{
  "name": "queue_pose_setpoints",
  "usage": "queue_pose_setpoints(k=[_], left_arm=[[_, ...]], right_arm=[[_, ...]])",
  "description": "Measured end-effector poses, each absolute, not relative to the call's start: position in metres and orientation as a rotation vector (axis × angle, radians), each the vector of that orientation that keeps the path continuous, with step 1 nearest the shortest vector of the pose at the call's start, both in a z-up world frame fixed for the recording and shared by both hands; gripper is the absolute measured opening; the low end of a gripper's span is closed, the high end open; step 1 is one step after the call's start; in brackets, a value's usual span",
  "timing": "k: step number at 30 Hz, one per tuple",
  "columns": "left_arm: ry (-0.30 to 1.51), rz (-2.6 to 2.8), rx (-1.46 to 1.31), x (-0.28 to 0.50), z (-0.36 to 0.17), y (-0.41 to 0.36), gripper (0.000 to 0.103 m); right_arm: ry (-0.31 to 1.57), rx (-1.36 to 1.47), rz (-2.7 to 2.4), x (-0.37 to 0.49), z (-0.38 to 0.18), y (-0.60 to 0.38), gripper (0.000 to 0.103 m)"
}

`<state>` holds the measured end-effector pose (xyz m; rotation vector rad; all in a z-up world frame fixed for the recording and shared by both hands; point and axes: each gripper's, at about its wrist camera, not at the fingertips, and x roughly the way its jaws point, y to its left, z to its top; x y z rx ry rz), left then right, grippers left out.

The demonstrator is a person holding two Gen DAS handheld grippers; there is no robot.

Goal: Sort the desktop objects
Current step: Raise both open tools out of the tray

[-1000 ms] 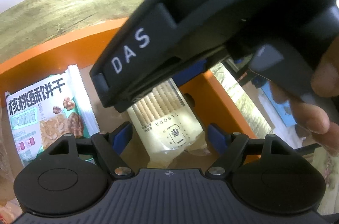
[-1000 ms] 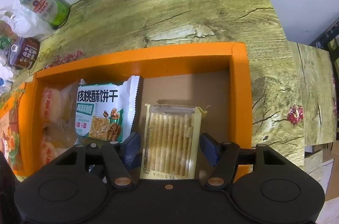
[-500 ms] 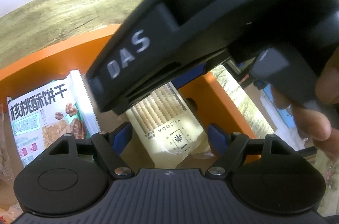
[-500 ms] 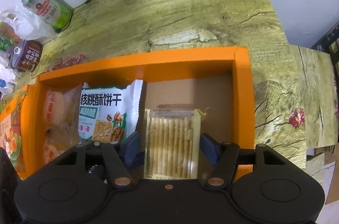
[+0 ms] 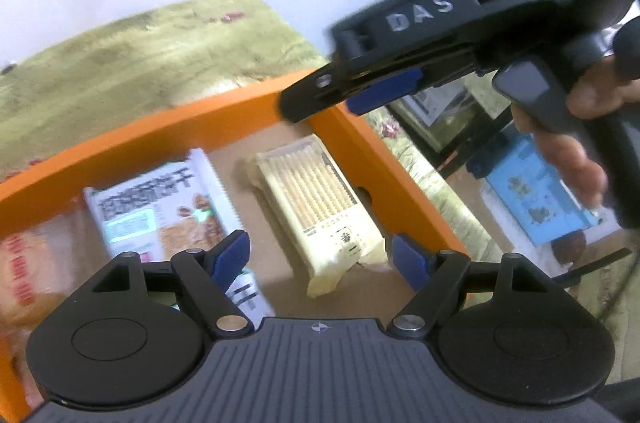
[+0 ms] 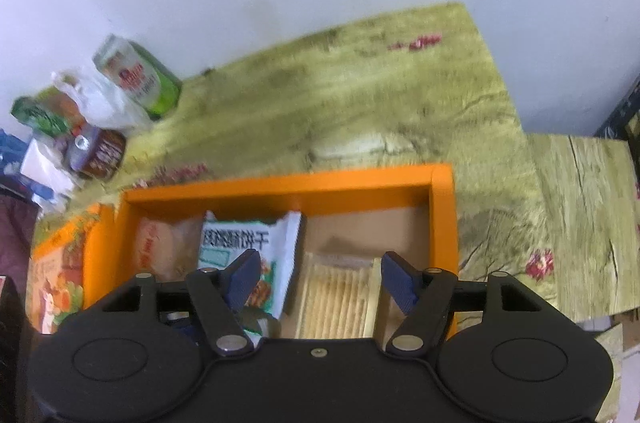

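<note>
Orange cardboard tray (image 6: 280, 183) on a green wood-grain table (image 6: 360, 95), holding snack packets.
Inside the tray, a pale yellow cracker pack (image 5: 320, 199) lies flat beside a white-and-green biscuit packet (image 5: 160, 203). Above the tray, the left gripper (image 5: 320, 255) is spread and empty; the right gripper (image 6: 320, 279) is opening, pads clear of the crackers.

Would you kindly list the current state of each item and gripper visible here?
Soda cracker pack: sealed, lying flat in the orange box, released.
Walnut biscuit pack: sealed, flat beside the crackers.
Green can: tilted on the table by the wall.
Left gripper: jaws open, empty.
Right gripper: jaws opening, nothing pressed between them.
</note>
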<state>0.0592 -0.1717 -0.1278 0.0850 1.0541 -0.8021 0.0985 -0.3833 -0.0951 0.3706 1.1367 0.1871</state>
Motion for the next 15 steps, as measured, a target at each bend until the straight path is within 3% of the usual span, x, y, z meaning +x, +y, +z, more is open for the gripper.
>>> queue_pose_setpoints(k=[8,15], left_arm=[[1.057,-0.509,0.005,0.058,-0.093,-0.075,0.080],[1.089,-0.105,-0.095,0.074,-0.116,0.006,0.079]], right_arm=[[1.089,0.402,0.102,0.076,-0.082,-0.409,0.065],[1.154,0.418,0.009,0.061,-0.108,-0.417,0.065]])
